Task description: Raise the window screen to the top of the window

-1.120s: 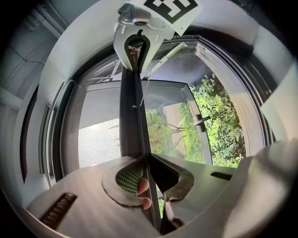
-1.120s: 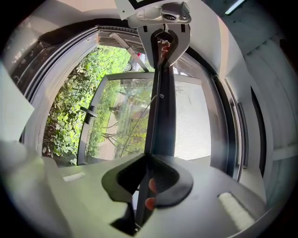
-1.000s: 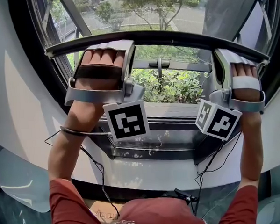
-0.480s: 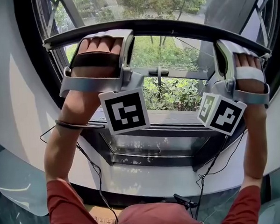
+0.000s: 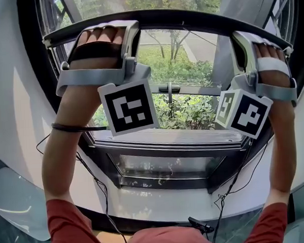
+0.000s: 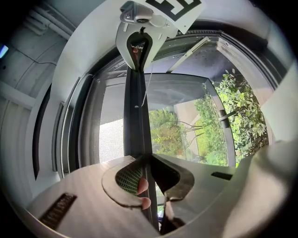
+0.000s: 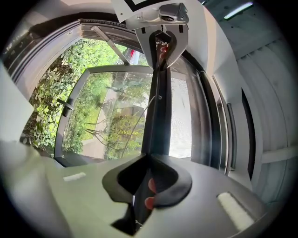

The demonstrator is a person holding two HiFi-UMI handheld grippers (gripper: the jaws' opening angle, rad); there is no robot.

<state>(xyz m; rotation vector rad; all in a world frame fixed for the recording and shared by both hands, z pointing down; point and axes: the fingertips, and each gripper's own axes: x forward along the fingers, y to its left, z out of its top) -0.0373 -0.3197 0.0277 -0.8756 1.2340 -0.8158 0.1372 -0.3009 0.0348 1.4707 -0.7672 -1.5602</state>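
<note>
Red sleeves (image 5: 71, 227) show at 7 and 5 o'clock in the head view. A thin black band (image 5: 73, 128) rings the left wrist, and thin black cables (image 5: 101, 189) run below both arms. A black strap (image 5: 95, 49) crosses the left hand (image 5: 99, 36), and a white strap (image 5: 272, 65) crosses the right hand (image 5: 274, 79). A pale grey moulded shell (image 5: 96, 75) wraps each hand. A white cube (image 5: 128, 107) with black square markers sits at 5 o'clock of the left shell and another at 7 o'clock of the right.

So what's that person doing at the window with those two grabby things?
A person is raising the window screen. The left gripper and right gripper each clamp its dark bar, and the right one's fingers have just closed tighter on it. The bar sits higher than a second ago.
</note>
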